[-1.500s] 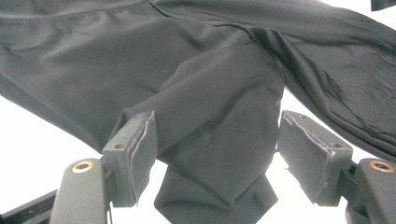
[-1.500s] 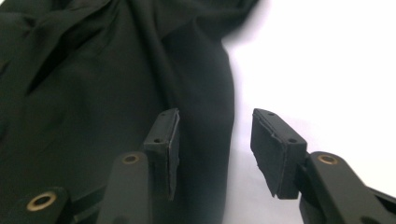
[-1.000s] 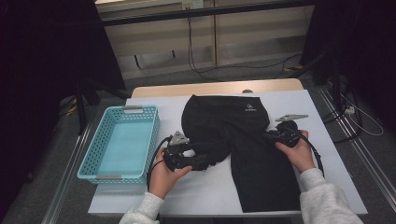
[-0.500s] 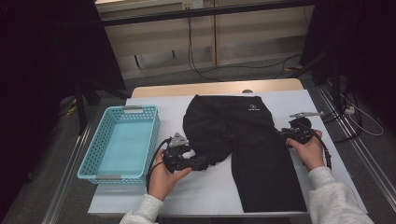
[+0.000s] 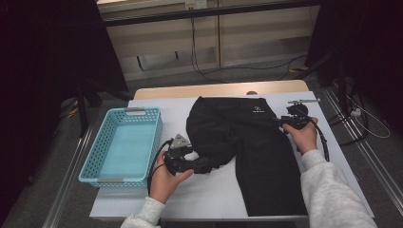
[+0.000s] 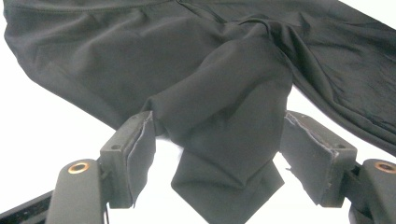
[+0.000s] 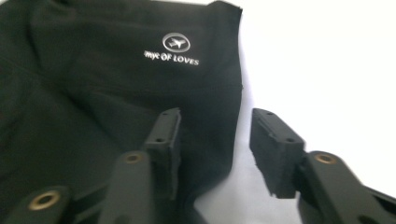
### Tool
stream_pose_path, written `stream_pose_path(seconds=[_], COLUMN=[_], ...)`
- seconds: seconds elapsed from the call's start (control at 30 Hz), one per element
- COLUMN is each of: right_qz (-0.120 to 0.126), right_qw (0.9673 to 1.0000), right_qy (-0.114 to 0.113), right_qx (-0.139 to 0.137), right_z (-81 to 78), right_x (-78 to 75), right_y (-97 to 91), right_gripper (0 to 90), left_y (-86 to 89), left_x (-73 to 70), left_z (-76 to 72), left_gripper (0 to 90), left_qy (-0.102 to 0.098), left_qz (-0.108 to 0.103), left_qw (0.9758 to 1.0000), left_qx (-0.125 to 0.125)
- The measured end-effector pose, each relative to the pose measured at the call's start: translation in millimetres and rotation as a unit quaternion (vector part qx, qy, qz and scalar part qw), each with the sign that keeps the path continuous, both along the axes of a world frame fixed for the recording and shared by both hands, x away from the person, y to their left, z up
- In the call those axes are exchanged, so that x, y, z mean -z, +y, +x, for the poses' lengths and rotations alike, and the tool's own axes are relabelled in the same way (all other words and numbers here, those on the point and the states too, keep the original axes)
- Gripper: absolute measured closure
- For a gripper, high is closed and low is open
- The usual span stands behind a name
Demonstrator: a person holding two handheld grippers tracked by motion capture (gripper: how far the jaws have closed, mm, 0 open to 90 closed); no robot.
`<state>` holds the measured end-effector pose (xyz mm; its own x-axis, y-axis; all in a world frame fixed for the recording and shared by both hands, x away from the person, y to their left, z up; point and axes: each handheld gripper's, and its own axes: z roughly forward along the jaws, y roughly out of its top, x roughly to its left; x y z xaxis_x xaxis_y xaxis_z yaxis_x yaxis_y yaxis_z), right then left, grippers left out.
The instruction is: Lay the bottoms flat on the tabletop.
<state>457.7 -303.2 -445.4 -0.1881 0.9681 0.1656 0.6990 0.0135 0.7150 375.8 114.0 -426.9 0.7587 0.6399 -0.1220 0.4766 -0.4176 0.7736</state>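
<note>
Black trousers (image 5: 247,142) lie spread on the white worktop (image 5: 209,190), right of a blue basket (image 5: 124,142). The left tongs (image 6: 215,149) grip a bunched fold of one trouser leg. The right tongs (image 7: 215,144) stand apart at the trousers' right edge near the logo, having just been opening, with cloth between them but unpinched.

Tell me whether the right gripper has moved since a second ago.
Yes. The right gripper has slid right, off the black trousers toward the table's right edge, its jaws having just opened.
</note>
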Motion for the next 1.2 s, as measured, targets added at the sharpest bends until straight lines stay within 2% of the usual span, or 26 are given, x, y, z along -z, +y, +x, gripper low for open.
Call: stream_pose_path(seconds=[0.03, 0.1, 0.17, 0.27, 0.37, 0.47, 0.57, 0.63, 0.83, 0.93, 1.0, 1.1, 1.2], right_qz=[-0.011, -0.015, -0.029, -0.025, -0.005, 0.008, 0.003, 0.009, -0.012, -0.008, -0.015, -0.026, -0.030], right_qw=[0.9999, 0.9996, 0.9993, 0.9992, 0.9990, 0.9989, 0.9992, 0.9993, 0.9991, 0.9995, 0.9996, 0.9992, 0.9987], right_qy=[0.006, 0.022, 0.016, 0.010, 0.012, 0.013, 0.012, 0.014, 0.024, 0.024, 0.025, 0.024, 0.023], right_qx=[0.001, -0.012, -0.019, -0.029, -0.043, -0.043, -0.038, -0.034, -0.032, -0.017, -0.005, 0.017, 0.034], right_z=[3.0, 8.2, 9.9, 12.1, 14.4, 16.3, 17.3, 19.0, 26.5, 29.6, 30.8, 31.1, 29.7], right_x=[1.8, 8.3, 12.0, 13.7, 14.8, 15.6, 15.0, 14.4, 12.5, 12.5, 11.9, 11.5, 11.8], right_y=[1.6, 4.3, 7.4, 9.9, 9.4, 6.1, -0.5, -8.8, -22.6, -31.6, -38.9, -51.6, -61.9], right_gripper=[55.7, 57.8, 67.2, 79.1, 88.2, 89.7, 89.9, 89.9, 89.9, 90.0, 90.0, 90.0, 89.7], left_y=[0.5, 0.9, 2.0, 2.2, 1.2, 1.8, 2.0, 1.3, 0.0, -0.4, -1.3, -1.4, -3.0], left_x=[-0.3, -0.3, -0.7, -0.7, -0.3, 1.4, 1.8, 1.8, 2.3, 2.3, 3.2, 3.9, 5.6], left_z=[0.1, -0.4, 0.0, 0.2, -0.3, 0.4, 0.6, 0.4, 0.7, 0.4, -0.3, 0.1, -0.3], left_gripper=[27.3, 27.3, 27.3, 27.3, 27.3, 27.4, 27.4, 27.5, 27.6, 27.5, 27.5, 27.5, 27.5], left_qy=[0.000, 0.001, -0.003, -0.004, -0.002, -0.001, -0.001, -0.002, -0.004, -0.003, -0.001, -0.002, 0.002], left_qz=[0.001, 0.000, 0.003, 0.007, 0.006, 0.008, 0.010, 0.009, 0.014, 0.013, 0.009, 0.017, 0.015], left_qw=[1.0000, 1.0000, 1.0000, 1.0000, 1.0000, 1.0000, 0.9999, 0.9999, 0.9999, 0.9999, 0.9999, 0.9998, 0.9999], left_qx=[0.000, -0.002, -0.002, -0.001, -0.001, -0.005, -0.006, -0.004, -0.004, -0.004, -0.007, -0.004, -0.004])
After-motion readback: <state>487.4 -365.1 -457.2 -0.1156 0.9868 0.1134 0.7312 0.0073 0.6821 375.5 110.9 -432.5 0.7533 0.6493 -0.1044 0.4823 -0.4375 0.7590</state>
